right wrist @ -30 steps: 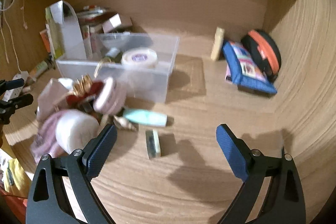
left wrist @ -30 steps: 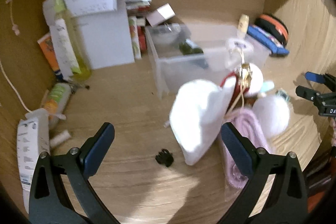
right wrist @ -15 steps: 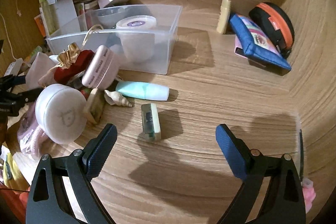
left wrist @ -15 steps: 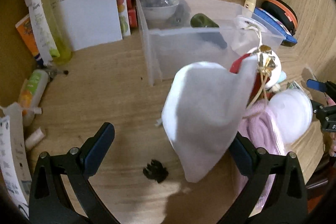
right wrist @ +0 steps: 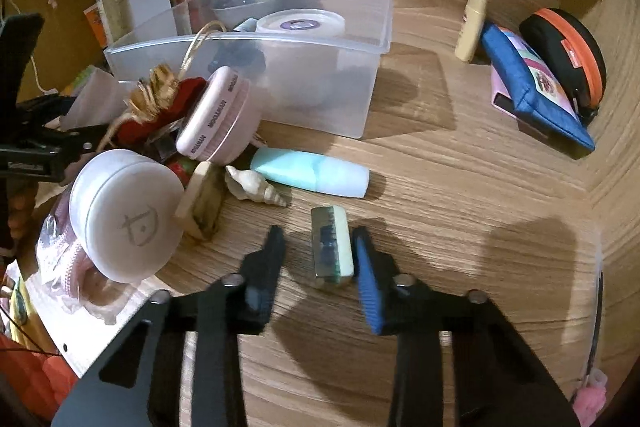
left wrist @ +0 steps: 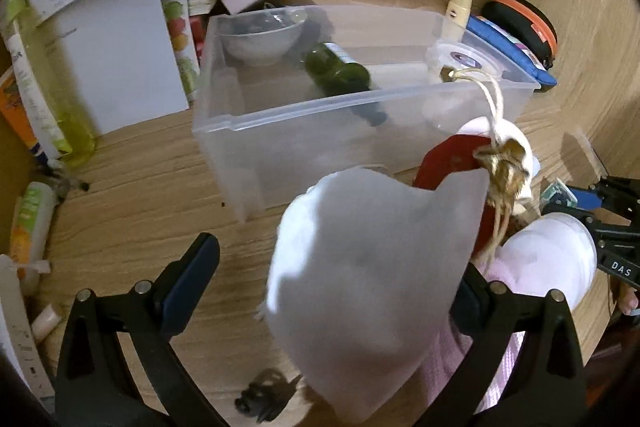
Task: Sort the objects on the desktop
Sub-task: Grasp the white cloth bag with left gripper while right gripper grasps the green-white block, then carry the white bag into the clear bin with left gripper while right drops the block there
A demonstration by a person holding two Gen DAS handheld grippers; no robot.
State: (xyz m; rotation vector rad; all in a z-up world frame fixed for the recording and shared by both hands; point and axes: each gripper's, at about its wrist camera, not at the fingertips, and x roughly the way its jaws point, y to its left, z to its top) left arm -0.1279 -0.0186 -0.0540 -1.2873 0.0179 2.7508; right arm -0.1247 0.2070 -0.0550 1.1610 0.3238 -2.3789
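Plainly legible writing is scarce: the round pink compact point(right wrist: 218, 115) leaning against the clear plastic storage bin point(right wrist: 360, 39) carries lettering along its rim, too distorted to read with certainty, and the round white lidded jar point(right wrist: 128, 215) bears a hand-drawn house-like mark on its lid. In the left wrist view the neighbouring tool shows the letters "DAS".

On the wooden desktop point(right wrist: 460, 187), the small green-and-cream rectangular block point(right wrist: 332, 247) stands on edge between the fingers of the right gripper point(right wrist: 318, 259). Its jaws are closing; the blue right pad lies just beside or against the block, while the blurred left finger stands a little apart from it. Half a second ago these jaws were wide, with the block well ahead of them.

The left gripper point(left wrist: 332, 287) is spread wide, with a white frosted pouch point(left wrist: 372, 287) between its fingers, unclamped. That pouch now fills more of the view than before, and the bin sits closer.
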